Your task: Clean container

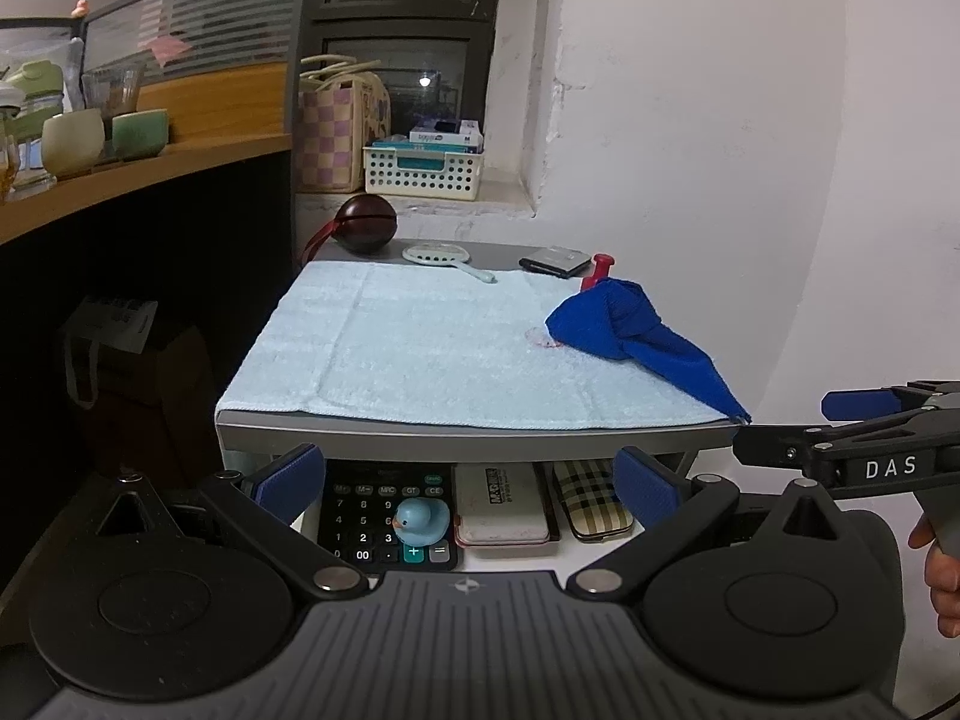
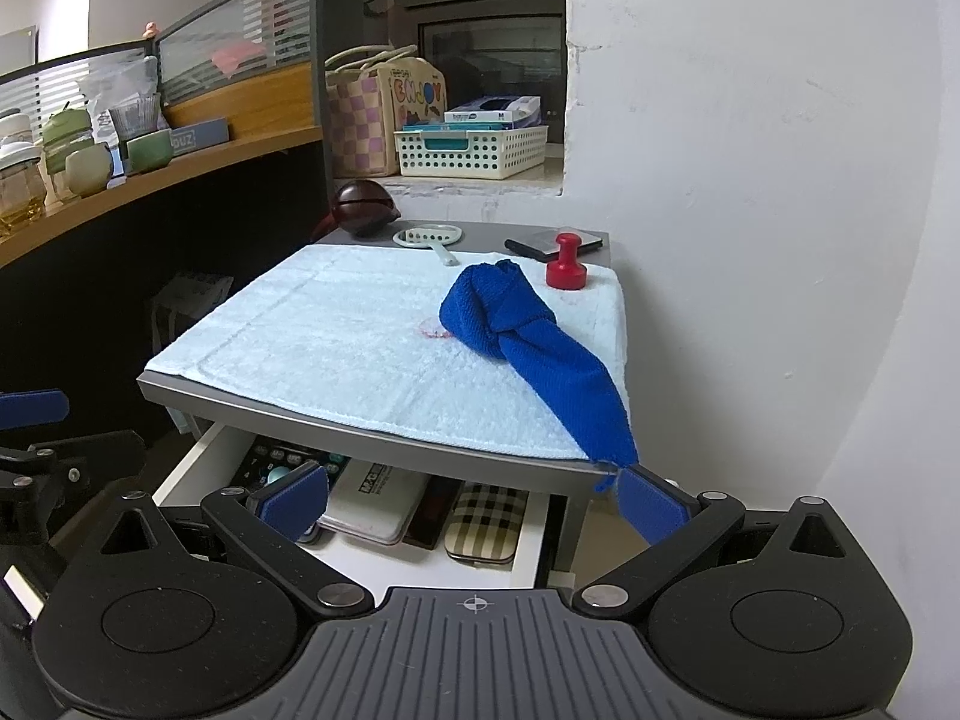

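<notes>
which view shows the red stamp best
The right wrist view: the red stamp stands whole on the light towel, behind the blue cloth. In the left wrist view, the cloth hides all but its top.

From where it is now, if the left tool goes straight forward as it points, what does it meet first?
The left tool, open, points into the open drawer under the cabinet top. Most likely it first meets the blue toy duck sitting on the calculator, though the depth is hard to judge in the fisheye view.
</notes>
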